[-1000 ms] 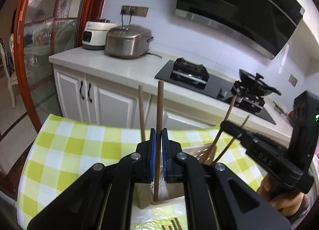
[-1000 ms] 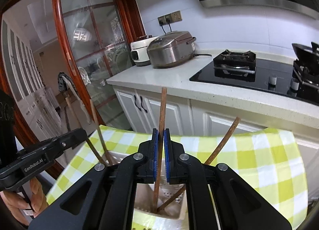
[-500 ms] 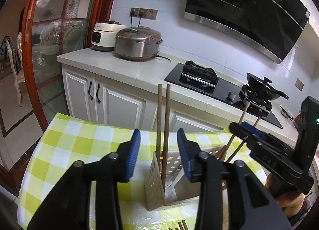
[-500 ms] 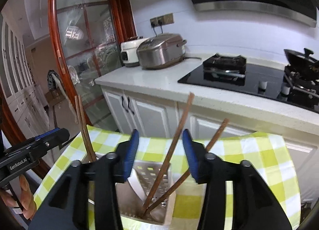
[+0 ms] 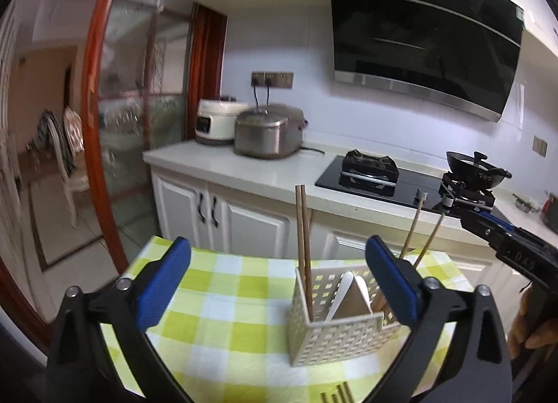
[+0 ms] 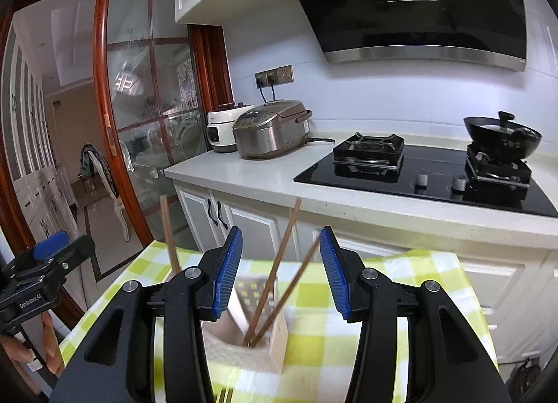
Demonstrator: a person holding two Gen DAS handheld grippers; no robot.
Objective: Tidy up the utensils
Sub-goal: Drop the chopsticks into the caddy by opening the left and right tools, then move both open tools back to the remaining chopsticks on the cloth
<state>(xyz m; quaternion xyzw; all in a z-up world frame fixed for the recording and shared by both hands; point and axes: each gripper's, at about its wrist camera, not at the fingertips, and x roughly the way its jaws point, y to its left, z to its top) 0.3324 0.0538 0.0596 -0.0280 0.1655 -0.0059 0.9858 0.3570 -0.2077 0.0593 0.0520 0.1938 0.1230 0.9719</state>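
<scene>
A cream perforated utensil holder [image 5: 334, 329] stands on the yellow-checked tablecloth [image 5: 223, 298]. Two brown chopsticks [image 5: 302, 228] stand upright in its left compartment; two more [image 5: 423, 239] lean in the right one, with white spoons [image 5: 345, 291] between. My left gripper [image 5: 277, 282] hangs back from the holder, its jaws opening wide with nothing between the pads. In the right wrist view my right gripper [image 6: 280, 272] is open in front of the leaning chopsticks [image 6: 279, 270], not touching them. The holder [image 6: 223, 343] shows below its fingers.
More chopsticks [image 5: 338, 394] lie on the cloth at the near edge. Behind the table runs a counter with two rice cookers [image 5: 268, 134], a gas hob [image 6: 369, 151] and a black wok [image 6: 502, 134]. A glass sliding door [image 6: 150, 131] stands left.
Both grippers were shut on a chopstick each over the holder. They have opened, let the chopsticks go into the holder and drawn back and up from it.
</scene>
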